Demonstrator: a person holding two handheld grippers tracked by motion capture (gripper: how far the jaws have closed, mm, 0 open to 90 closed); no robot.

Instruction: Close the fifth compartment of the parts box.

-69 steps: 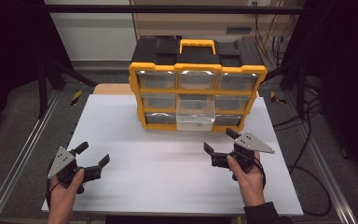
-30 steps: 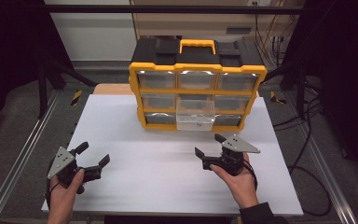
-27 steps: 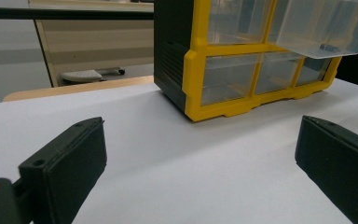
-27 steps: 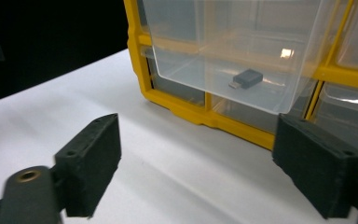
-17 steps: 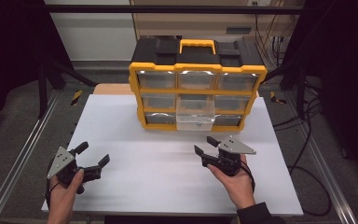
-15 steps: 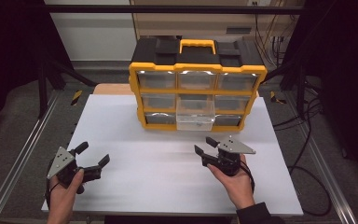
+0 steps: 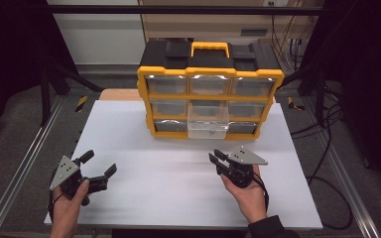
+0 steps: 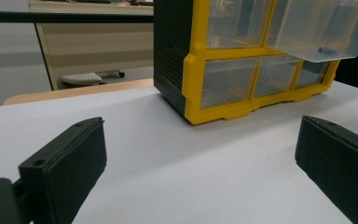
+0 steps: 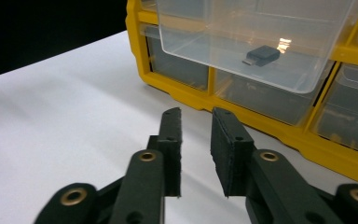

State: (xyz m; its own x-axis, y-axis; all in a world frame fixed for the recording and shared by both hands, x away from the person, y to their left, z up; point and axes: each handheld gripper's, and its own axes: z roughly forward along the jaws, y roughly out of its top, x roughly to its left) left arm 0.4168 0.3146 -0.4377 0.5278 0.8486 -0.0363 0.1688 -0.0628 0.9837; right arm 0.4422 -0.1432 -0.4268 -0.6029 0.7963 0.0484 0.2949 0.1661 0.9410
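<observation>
The clear drawer [image 7: 208, 120] juts out open from the yellow organizer's [image 7: 209, 74] middle column (centre row), far on the table; a small black adapter [image 9: 261, 55] lies inside.

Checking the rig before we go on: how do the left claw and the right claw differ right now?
The left claw has its jaws spread wide; the right claw has its jaws nearly together, with a narrow gap. The left claw sits at the near left of the white table, away from the organizer; the right claw points at its pulled-out clear drawer. Both are empty.

a white table [image 7: 144, 144] carries a yellow-and-black drawer organizer [image 7: 209, 89].
</observation>
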